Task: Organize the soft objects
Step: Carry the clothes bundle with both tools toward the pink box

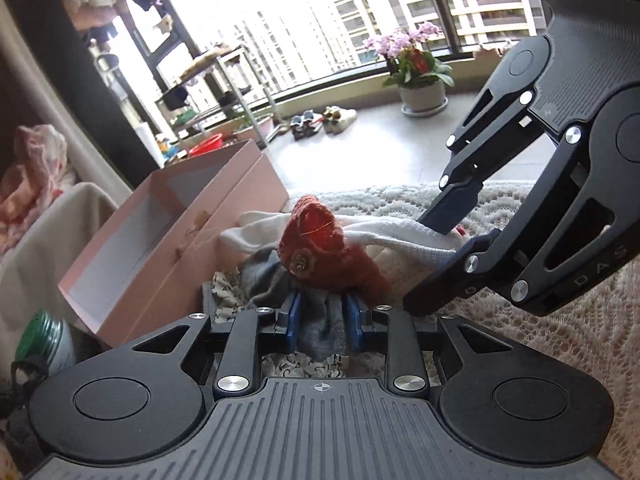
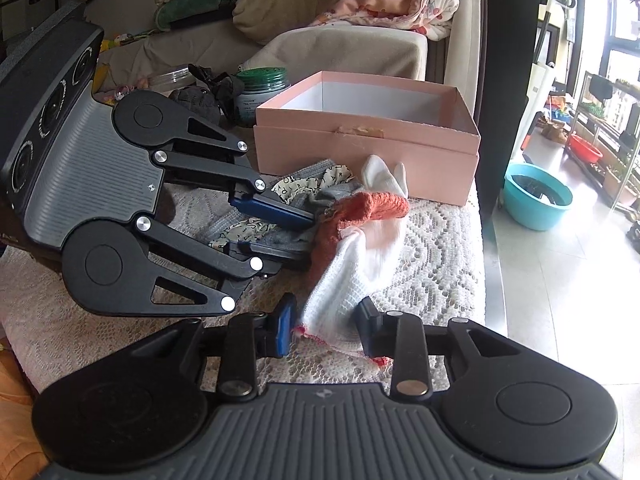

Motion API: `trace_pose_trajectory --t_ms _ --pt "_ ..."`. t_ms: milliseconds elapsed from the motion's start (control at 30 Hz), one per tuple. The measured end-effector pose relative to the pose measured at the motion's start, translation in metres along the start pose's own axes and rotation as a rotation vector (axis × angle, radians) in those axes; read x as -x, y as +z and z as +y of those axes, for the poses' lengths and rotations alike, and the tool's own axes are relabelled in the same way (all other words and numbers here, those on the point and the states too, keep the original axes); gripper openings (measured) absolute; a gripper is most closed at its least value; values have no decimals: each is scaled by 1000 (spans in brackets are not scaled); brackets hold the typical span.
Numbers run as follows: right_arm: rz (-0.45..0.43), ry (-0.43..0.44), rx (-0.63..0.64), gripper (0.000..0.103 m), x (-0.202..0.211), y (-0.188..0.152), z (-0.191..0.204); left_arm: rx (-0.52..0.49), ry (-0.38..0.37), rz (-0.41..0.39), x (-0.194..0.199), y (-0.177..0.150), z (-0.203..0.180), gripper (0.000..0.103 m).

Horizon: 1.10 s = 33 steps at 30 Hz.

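Both grippers are down in the pile of soft things lying on the lace cover [image 2: 432,240], just in front of the pink box [image 2: 368,136], which sits open and looks empty toward the cover's far edge.

The left gripper [image 1: 322,314] has its fingers drawn close around a fold of the grey knit [image 1: 320,328], and the blue pads look to be pinching it. From the right wrist view that same gripper [image 2: 280,232] is buried in the grey and letter-print fabric [image 2: 288,188].

The right gripper [image 2: 326,326] has its fingers partly spread with the white cloth [image 2: 352,280] between them. The left pad touches the red-stitched hem. Whether the other pad is pressing, I cannot tell.

Here is the worry: the rust-red knit [image 1: 316,248] with the flower button is draped right over the white cloth and leaning on the grey piece. Everything is tangled. If either gripper lifts now, the red knit probably rides along or slides off toward the cover's right edge, where the floor [image 2: 560,264] begins.

The two grippers are also very close. Pulling in opposite directions could stretch a shared fold or knock fingers together.

And the white cloth's grip is at its very hem, so a quick tug might slip it free.
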State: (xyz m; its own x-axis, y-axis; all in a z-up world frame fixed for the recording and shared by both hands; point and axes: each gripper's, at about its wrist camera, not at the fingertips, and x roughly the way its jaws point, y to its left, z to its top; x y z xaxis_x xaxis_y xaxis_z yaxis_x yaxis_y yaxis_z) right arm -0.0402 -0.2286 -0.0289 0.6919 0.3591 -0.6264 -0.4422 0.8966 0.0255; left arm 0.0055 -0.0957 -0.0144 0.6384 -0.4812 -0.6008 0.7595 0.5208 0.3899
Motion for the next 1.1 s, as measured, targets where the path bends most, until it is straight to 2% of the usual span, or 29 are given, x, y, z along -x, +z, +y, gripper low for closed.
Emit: trace_pose_trajectory --t_ms 67,100,133,267,467,533,567,600,667,733,767,833,933,1000,1100 --pt "4 -5 -18 29 0 3 -2 -7 4 -11 1 -3 0 22" --pt "5 -23 -19 19 1 4 -2 -14 22 -14 2 -5 -2 16" --pt "9 -47 -16 12 3 5 -3 -14 51 -16 5 -8 -3 14" --pt "-6 -104 -16 10 17 9 -10 28 129 -46 31 -21 -4 9" --pt "-68 -147 10 10 51 16 -10 125 240 -65 83 -37 11 7" --pt "-93 -156 12 10 61 21 -9 153 240 -72 92 -39 15 7" --pt "-105 -159 12 10 65 23 -9 164 231 -77 96 -38 16 7" --pt "-114 -157 10 10 68 26 -9 182 188 -90 99 -36 18 7" --pt "-127 -128 -2 10 76 32 -8 253 63 -146 107 -34 20 11" --pt "-135 -86 1 10 81 37 -3 334 -49 -146 110 -27 18 12" --pt "-142 -73 10 10 83 39 1 362 -72 -138 109 -22 16 12" --pt "-147 -56 29 10 83 42 9 373 -48 -143 111 -11 5 12" --pt "-145 -45 50 10 81 45 17 411 -4 -208 117 4 3 12" --pt "-137 -44 66 10 78 45 22 532 -44 -247 119 12 18 13" --pt "-121 -39 92 10 74 41 27 694 -93 -209 104 19 42 13"
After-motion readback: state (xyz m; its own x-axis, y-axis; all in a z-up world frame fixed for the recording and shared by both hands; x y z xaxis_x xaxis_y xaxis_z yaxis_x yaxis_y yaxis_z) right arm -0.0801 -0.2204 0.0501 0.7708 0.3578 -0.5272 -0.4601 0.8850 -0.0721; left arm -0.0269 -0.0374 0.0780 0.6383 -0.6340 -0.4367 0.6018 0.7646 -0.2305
